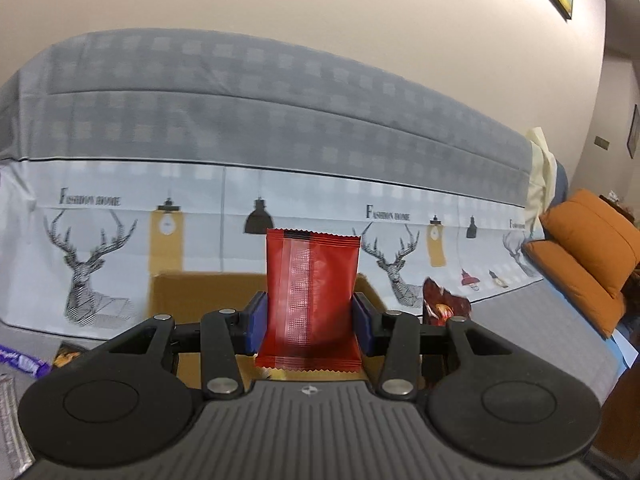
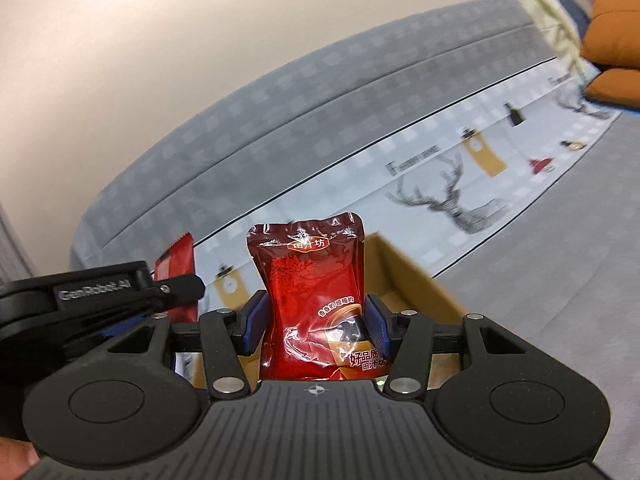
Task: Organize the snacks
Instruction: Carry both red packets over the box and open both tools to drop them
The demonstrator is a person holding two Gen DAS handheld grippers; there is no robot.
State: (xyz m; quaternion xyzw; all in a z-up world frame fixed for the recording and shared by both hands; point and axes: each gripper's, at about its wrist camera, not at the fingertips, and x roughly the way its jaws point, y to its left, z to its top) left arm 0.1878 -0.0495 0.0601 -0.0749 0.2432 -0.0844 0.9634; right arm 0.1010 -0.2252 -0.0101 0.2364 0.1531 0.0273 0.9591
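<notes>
Left hand-held gripper (image 1: 308, 316) is clamped on a flat red sachet (image 1: 312, 300), pads at its side edges, packet upright in centre frame above the cardboard box (image 1: 192, 292). Right hand-held gripper (image 2: 316, 322) is clamped on a glossy red pouch (image 2: 316, 300), also mid-frame, over the same box (image 2: 408, 280). Both packs look light, soft and crinkly; the film is probably slippery, so a grip across the flat body, below the top seal, seems safest. The pouch bulges and may deform. More wrapped snacks (image 1: 24, 360) lie lower left on the grey surface.
</notes>
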